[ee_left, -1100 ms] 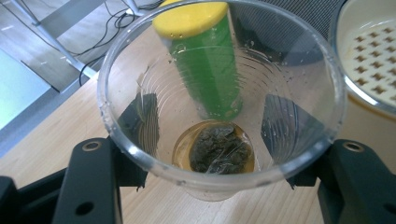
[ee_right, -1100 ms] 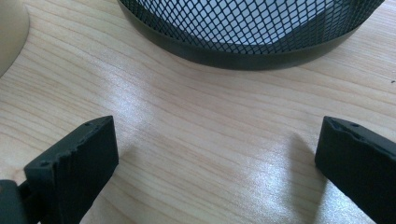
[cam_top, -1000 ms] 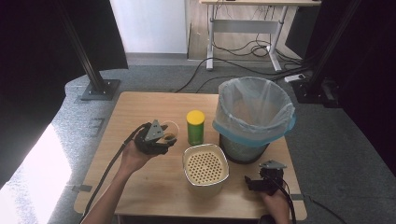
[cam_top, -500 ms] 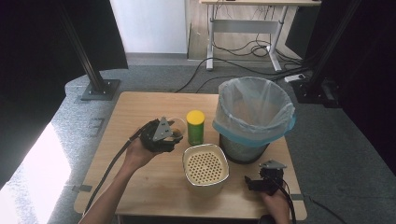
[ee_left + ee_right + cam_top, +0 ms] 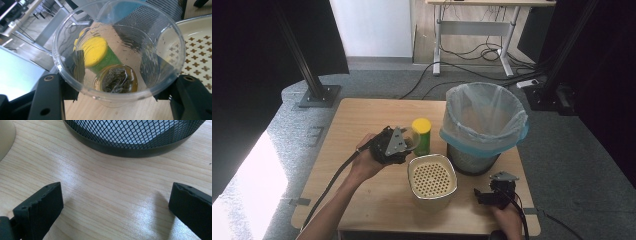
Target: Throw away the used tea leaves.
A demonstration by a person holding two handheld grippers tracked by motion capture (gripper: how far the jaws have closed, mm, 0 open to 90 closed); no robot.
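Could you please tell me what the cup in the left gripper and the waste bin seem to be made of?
The cup looks like clear, glossy thin plastic: the yellow-lidded canister shows through its wall. The waste bin looks like black metal mesh, seemingly matte, with a solid base band and a translucent bag liner.

left gripper [image 5: 404,142] clamps clear plastic cup [image 5: 117,50], wet tea bag [image 5: 117,81] inside; yellow-lidded green canister [image 5: 421,135] just beyond it, cream perforated strainer basket [image 5: 432,177] to its right.
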